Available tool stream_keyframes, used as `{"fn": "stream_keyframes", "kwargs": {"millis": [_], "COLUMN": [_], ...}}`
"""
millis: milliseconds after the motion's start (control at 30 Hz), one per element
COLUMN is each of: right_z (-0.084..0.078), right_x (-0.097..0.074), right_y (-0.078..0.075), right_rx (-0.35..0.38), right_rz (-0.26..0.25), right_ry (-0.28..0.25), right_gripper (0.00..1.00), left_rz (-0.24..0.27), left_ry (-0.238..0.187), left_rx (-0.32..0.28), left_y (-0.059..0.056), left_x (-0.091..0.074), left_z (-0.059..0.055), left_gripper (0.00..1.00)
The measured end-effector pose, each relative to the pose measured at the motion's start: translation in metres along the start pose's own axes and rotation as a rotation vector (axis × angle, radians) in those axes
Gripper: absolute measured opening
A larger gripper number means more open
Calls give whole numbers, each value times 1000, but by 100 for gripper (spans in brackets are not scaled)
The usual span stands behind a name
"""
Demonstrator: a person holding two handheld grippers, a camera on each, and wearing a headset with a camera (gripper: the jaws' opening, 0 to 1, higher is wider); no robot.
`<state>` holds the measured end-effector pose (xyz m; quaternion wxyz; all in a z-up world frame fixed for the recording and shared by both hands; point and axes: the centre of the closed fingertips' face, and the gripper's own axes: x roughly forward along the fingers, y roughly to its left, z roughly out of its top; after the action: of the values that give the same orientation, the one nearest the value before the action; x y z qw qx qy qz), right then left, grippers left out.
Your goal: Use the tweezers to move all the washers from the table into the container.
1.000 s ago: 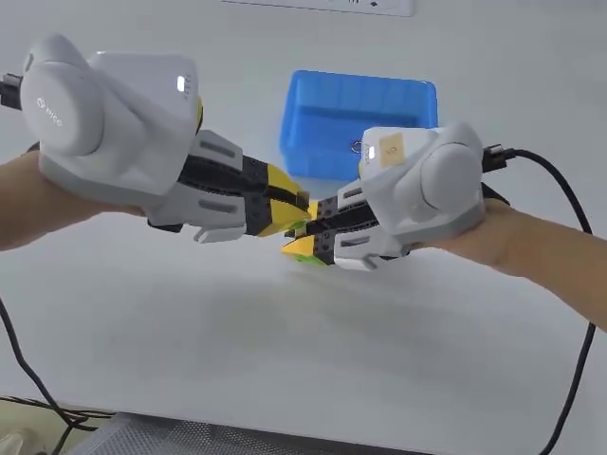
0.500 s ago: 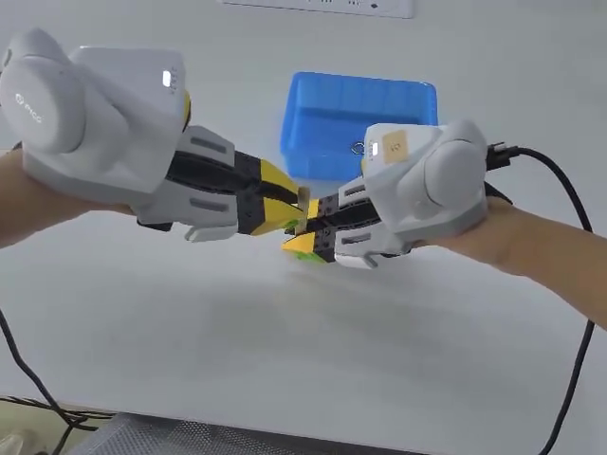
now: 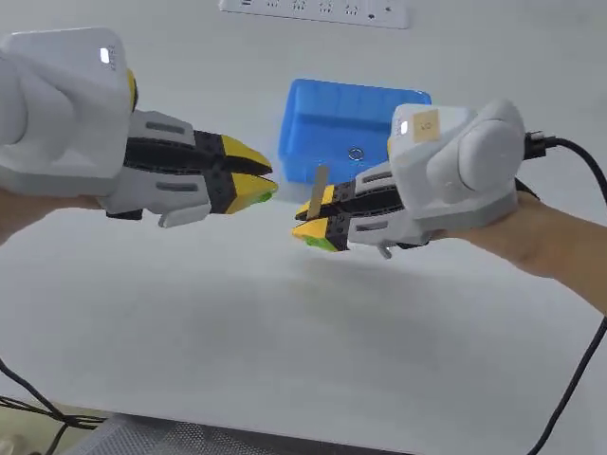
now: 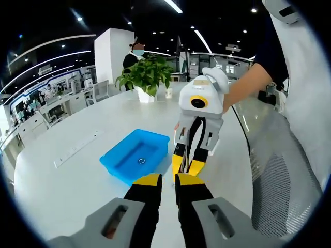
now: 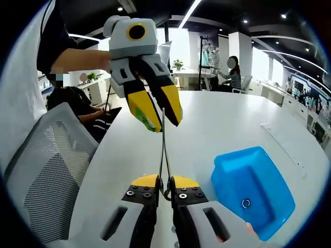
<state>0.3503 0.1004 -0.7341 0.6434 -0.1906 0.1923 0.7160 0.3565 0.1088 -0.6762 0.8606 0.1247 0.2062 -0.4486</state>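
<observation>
Now the left tool [image 3: 267, 186] had drawn back from the right tool [image 3: 305, 229], its jaws slightly apart and empty. That left the tweezers [image 3: 320, 178] clamped in the right tool alone, so the handover looked done. One washer [image 3: 356, 154] lay in the container [image 3: 302, 159], just behind the tweezers. Bare table [image 3: 285, 322] spread below, its near edge well clear.

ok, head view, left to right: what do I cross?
left gripper → tweezers → washer lying in the blue container → the person's right hand
</observation>
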Motion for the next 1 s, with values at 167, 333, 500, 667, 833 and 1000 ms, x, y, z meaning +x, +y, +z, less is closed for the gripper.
{"fn": "stream_keyframes", "kwargs": {"millis": [167, 333, 500, 667, 833, 1000], "right_z": [9, 20, 36, 47, 53, 49], "right_x": [-23, -43, -55, -57, -58, -60], "right_y": [-7, -20, -29, -38, -57, -89], "right_rx": [-35, -57, -87, -114, -119, -100], "right_rz": [-26, -62, -74, -77, -103, -156], "right_ry": [5, 0, -8, -22, -29, -29], "right_gripper": [9, 9, 9, 9, 9, 9], "left_rz": [8, 17, 37, 49, 71, 127], "left_ry": [-2, 8, 30, 79, 107, 48], "left_rx": [-45, -60, -95, -138, -158, -218], "left_y": [-4, -7, -7, -10, -10, -2], "left_x": [-3, -6, -10, -14, -15, -20], "left_z": [3, -1, -10, -27, -39, -40], "left_gripper": [24, 31, 53, 65, 76, 82]}}
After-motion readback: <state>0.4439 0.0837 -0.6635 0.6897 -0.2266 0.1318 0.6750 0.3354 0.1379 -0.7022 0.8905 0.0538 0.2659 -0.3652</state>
